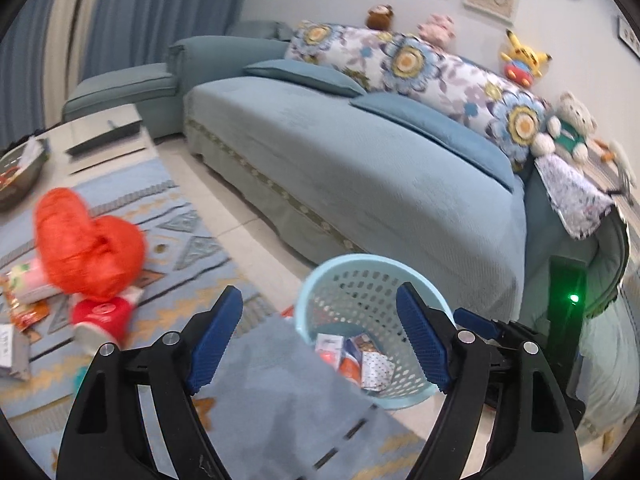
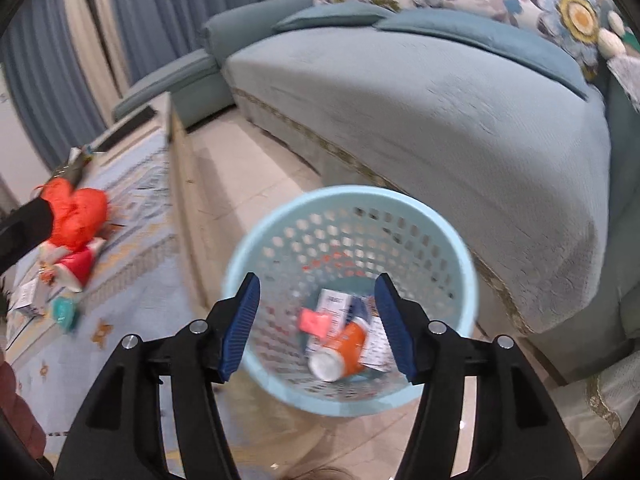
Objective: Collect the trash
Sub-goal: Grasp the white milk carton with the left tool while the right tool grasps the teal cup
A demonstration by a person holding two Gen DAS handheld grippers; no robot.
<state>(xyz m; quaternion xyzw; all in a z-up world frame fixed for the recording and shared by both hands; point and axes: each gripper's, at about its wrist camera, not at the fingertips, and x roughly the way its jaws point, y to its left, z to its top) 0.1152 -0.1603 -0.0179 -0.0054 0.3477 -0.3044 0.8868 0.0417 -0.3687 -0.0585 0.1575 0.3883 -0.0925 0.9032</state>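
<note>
A light-blue perforated waste basket (image 2: pixel 352 216) stands on the floor beside the sofa. It holds an orange bottle (image 2: pixel 344 350), a white box (image 2: pixel 334 308) and a pink scrap (image 2: pixel 314 322). Above its mouth hangs my right gripper (image 2: pixel 317 280), open and with nothing between its fingers. My left gripper (image 1: pixel 319 292) is open and empty too, to the left of the basket (image 1: pixel 360 272). Trash lies on the rug at the left: a crumpled orange-red bag (image 1: pixel 88 248), a red cup-like item (image 1: pixel 102 320), wrappers (image 1: pixel 24 292) and a small white box (image 2: pixel 28 300).
A blue sofa (image 1: pixel 360 168) with floral cushions and plush toys fills the back and right. A low table (image 1: pixel 100 136) with a bowl (image 1: pixel 16 172) stands at the far left. A patterned rug (image 1: pixel 192 240) covers the floor. A black device with a green light (image 1: pixel 568 300) stands at the right.
</note>
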